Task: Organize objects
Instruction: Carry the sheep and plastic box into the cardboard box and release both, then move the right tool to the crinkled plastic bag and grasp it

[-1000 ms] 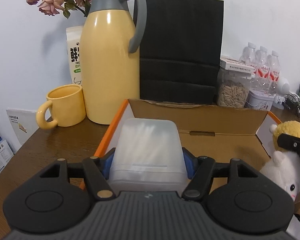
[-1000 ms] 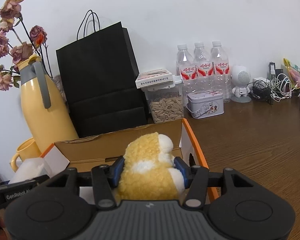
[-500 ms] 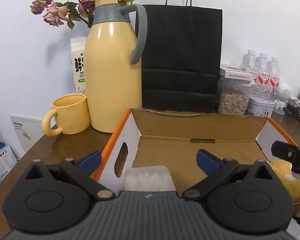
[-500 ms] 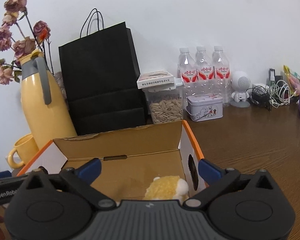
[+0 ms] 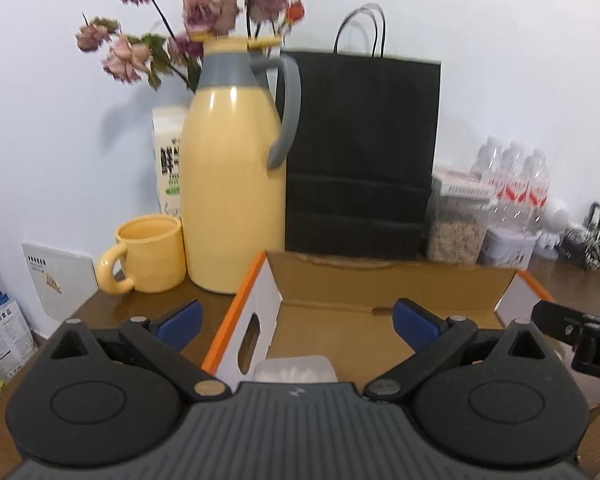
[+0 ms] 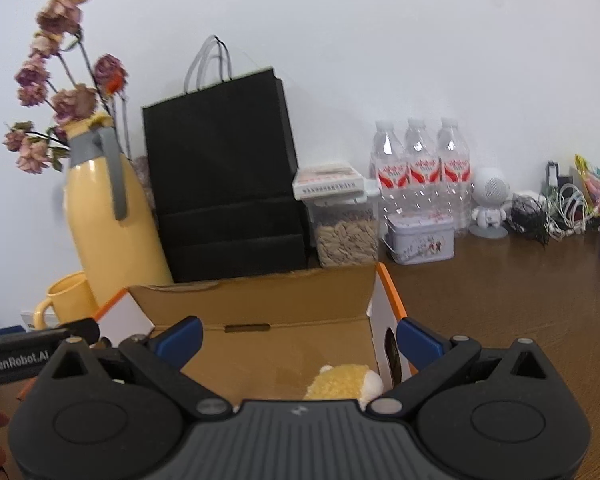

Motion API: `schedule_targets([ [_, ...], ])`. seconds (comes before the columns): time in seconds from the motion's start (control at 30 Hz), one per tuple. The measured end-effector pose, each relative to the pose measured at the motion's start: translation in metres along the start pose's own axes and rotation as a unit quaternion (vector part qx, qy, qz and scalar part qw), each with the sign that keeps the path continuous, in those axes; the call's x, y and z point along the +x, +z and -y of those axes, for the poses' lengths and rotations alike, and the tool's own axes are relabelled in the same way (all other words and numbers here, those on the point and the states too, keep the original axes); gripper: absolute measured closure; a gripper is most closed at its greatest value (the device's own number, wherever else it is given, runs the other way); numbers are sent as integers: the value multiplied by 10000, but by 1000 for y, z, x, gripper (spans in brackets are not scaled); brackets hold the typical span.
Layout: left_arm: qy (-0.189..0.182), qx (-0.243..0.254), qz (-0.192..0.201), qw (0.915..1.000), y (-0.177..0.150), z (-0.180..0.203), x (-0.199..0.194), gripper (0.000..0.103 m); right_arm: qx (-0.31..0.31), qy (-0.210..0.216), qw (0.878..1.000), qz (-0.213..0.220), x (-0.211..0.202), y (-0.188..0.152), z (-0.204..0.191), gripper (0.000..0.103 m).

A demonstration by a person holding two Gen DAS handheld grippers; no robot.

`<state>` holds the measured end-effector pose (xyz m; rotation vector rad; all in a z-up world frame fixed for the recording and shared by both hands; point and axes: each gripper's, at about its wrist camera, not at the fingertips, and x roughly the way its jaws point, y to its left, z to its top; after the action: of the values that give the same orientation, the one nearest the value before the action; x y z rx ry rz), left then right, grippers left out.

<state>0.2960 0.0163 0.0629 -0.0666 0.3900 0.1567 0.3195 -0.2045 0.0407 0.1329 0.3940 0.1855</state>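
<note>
Both of your grippers are drawing back and up from the cardboard box (image 5: 380,280); a second ago each was clamped on its load, and half a second ago they had already let go. Your left gripper (image 5: 296,320) is hanging over the box's left end with its jaws spread wide, one blue finger (image 5: 180,320) outside the box's orange-edged wall, the other (image 5: 414,322) over the box floor. Nothing is sitting between them.

White plastic container (image 5: 296,368) is lying inside the box, against its left wall, half hidden under the gripper body.

Your right gripper (image 6: 300,340) is hovering over the box's right end, jaws equally wide and holding nothing. Plush toy (image 6: 346,382) is resting on the box floor just beside the right wall with the hand-hole; only its yellow and white top is showing.

Behind the box: yellow thermos jug (image 5: 232,184) at the left corner, yellow mug (image 5: 148,254) left of that, dried flowers (image 5: 196,20) above the jug, black paper bag (image 5: 360,152) directly behind, seed jar (image 6: 346,232) and tin (image 6: 420,238) behind the right corner, water bottles (image 6: 420,168) beyond those.
</note>
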Motion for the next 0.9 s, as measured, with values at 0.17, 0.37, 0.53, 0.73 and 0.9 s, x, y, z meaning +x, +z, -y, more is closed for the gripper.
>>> schedule_targets([
  [0.17,-81,28,227,9997,0,-3,-28,0,-215,138,9993,274,-25,6,-10,0],
  [0.37,-142,70,274,9995,-7,-6,-55,0,-533,264,9977,330,-53,-1,-17,0],
  [0.53,-162,112,294,9994,-14,-8,-81,0,-668,326,9970,210,-77,-15,-15,0],
  [0.73,-133,147,274,9994,-24,-15,-111,0,-780,371,9962,123,-107,-29,-10,0],
  [0.9,-120,167,159,9997,-37,-21,-131,0,-863,373,9956,47,-129,-43,-6,0],
])
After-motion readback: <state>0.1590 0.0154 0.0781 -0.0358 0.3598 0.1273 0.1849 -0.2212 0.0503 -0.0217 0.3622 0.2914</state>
